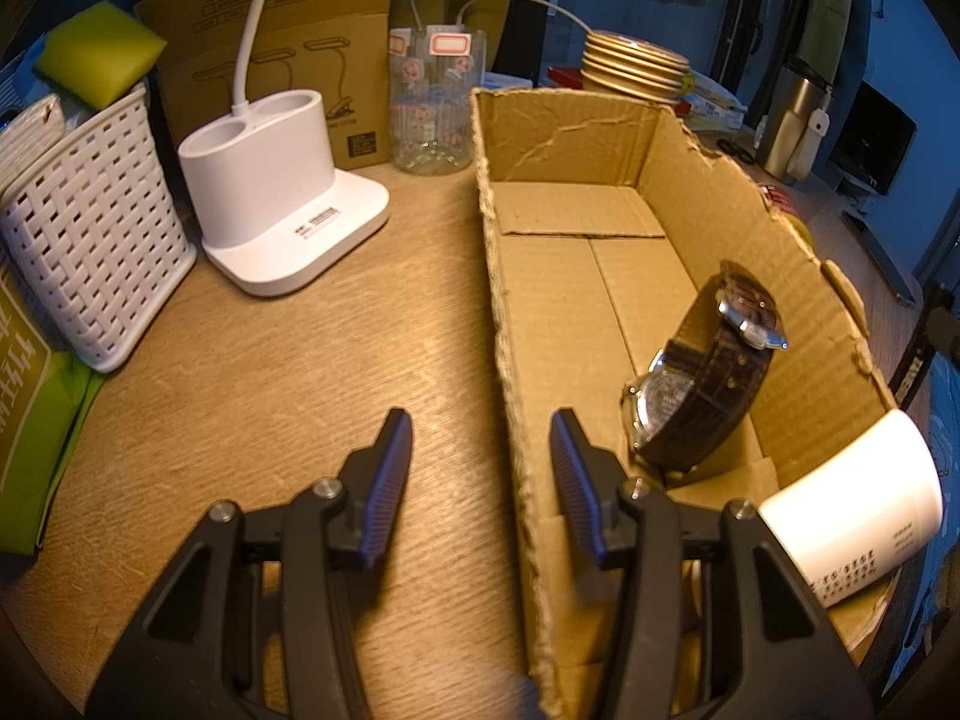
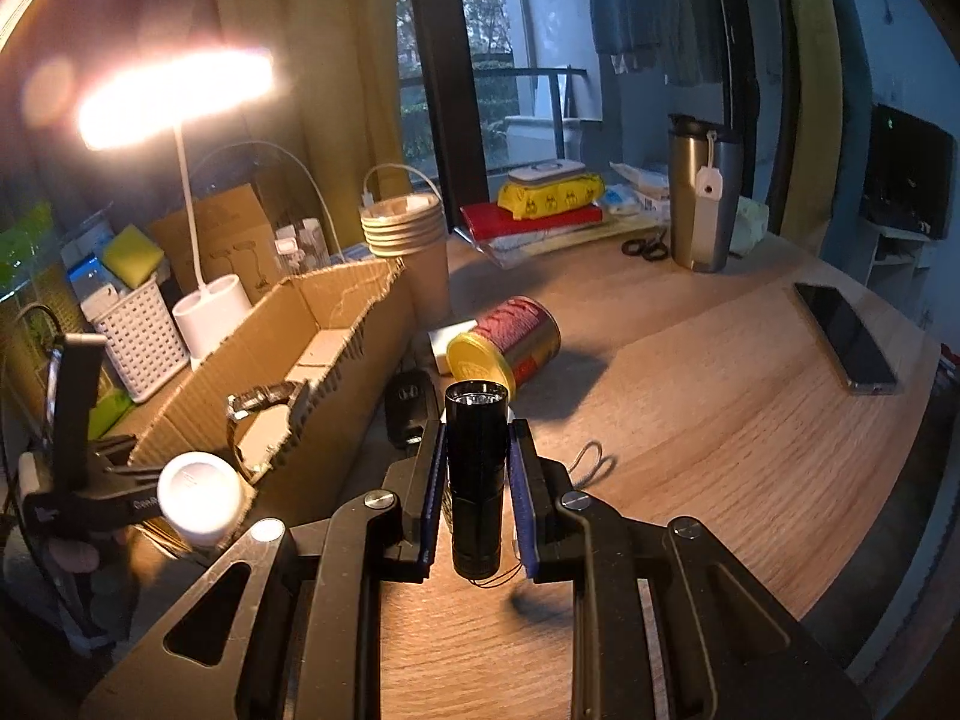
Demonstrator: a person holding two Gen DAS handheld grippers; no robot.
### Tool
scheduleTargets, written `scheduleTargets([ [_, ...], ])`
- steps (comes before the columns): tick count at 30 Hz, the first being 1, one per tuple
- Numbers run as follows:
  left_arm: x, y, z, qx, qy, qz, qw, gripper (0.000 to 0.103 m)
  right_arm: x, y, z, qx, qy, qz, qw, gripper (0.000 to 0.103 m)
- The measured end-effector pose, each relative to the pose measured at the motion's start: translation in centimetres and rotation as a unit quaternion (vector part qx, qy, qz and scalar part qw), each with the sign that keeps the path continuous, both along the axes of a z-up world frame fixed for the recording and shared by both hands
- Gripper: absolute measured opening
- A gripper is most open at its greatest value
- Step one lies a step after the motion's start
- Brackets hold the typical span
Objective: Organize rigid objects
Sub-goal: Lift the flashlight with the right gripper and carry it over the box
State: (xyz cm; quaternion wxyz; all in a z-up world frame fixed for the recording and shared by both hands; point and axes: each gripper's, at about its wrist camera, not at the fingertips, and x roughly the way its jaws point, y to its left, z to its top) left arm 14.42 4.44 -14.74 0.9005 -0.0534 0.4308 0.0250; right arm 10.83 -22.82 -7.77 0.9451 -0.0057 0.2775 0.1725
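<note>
Clamped in your right gripper (image 2: 478, 468), the torch (image 2: 476, 474) looks stiff, slick and dense; keep gripping mid-barrel, left gripper (image 1: 480, 480) half-open astride the box (image 1: 507, 324) wall.

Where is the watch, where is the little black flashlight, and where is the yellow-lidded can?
Watch (image 1: 699, 384), left wrist view, brown strap.
Flashlight (image 2: 477, 468), right wrist view, black barrel.
Can (image 2: 480, 363), right wrist view, yellow lid.

place: home room | cues: wooden desk (image 2: 690, 390), lit lamp (image 2: 174, 96), curtains (image 2: 336, 60)
</note>
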Motion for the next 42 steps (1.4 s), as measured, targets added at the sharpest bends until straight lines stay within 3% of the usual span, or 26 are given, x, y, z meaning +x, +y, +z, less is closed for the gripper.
scheduleTargets([
  [22,0.0,0.0,0.0,0.000,0.000,0.000,1.0000,0.050,-1.8,4.3,4.6,-0.004,-0.054,0.055,0.997,0.022],
  [42,0.0,0.0,0.0,0.000,0.000,0.000,1.0000,0.050,-1.7,9.0,5.4,-0.009,-0.063,0.108,0.992,0.022],
])
